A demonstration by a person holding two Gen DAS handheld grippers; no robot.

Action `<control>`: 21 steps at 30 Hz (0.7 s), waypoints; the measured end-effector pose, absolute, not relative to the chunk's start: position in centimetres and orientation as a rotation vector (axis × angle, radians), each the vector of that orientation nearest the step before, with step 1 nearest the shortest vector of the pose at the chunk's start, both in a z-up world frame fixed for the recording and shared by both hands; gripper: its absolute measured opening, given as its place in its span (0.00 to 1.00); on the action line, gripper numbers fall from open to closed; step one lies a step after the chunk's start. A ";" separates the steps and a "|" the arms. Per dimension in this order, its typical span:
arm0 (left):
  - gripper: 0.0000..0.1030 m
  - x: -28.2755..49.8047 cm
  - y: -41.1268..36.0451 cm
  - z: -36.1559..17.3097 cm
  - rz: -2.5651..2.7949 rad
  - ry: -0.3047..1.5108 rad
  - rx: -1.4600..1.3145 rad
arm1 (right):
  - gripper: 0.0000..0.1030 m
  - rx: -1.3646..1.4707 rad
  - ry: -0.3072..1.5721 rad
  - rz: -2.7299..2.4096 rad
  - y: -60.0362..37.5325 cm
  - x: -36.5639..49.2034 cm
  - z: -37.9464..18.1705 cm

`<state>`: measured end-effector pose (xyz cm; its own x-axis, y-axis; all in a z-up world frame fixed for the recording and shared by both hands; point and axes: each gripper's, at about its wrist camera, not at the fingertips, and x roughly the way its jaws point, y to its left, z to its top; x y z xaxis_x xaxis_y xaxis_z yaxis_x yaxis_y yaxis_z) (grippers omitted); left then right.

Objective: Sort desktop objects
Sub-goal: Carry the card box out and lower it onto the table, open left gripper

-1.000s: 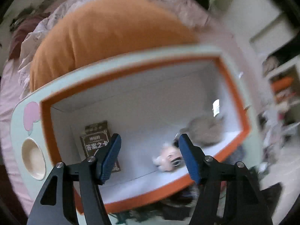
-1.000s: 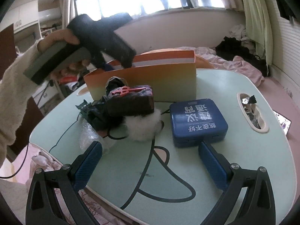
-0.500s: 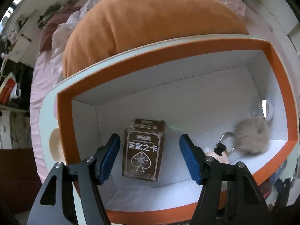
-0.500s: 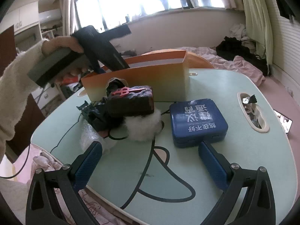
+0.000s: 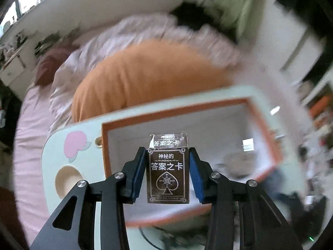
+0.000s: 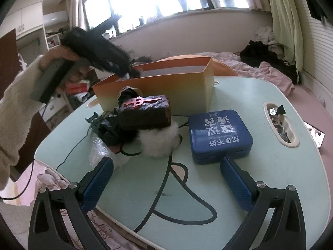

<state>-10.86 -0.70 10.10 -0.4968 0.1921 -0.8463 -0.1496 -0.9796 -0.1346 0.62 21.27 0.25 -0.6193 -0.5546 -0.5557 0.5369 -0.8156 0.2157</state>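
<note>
A dark brown card box [image 5: 168,173] with a spade emblem stands upright between the blue pads of my left gripper [image 5: 167,154]. The jaws are closing and the pads press on its sides. It hangs above the white inside of the orange box [image 5: 208,106]. In the right wrist view the left gripper [image 6: 124,68] is a dark blur at the orange box's [image 6: 166,91] left rim, held by a person's hand [image 6: 56,56]. My right gripper [image 6: 166,179] stands open over the table [image 6: 239,187], with nothing between its fingers.
A blue tin [image 6: 220,135] lies ahead of the right gripper. To its left are a white fluffy ball [image 6: 160,141], a dark brown block [image 6: 145,112], black clutter and bubble wrap [image 6: 100,152]. A blurred grey pompom [image 5: 239,160] lies inside the orange box. The table's side pocket [image 6: 291,143] holds wrappers.
My left gripper has closed on the card box and lifted it off the orange box's floor. The view has tilted up toward the bed. The right gripper has stayed still.
</note>
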 end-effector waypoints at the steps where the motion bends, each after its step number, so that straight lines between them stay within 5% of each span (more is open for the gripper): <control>1: 0.40 -8.9 -0.7 11.5 2.550 -0.095 -1.377 | 1.00 0.831 -0.038 -2.384 21.3 0.6 0.2; 10: 0.43 -2.7 -1.0 8.3 2.456 -0.173 -1.325 | 1.00 0.833 -0.031 -2.388 21.0 0.6 0.1; 13: 0.53 -2.1 -1.8 7.8 2.526 -0.173 -1.228 | 1.00 0.834 -0.035 -2.387 21.0 0.6 0.0; 17: 0.80 0.2 -3.7 9.5 2.674 -0.233 -1.021 | 1.00 0.835 -0.030 -2.390 20.9 0.6 0.0; 21: 0.81 3.4 -4.0 8.5 2.718 -0.106 -1.040 | 1.00 0.835 -0.032 -2.390 21.0 0.6 0.0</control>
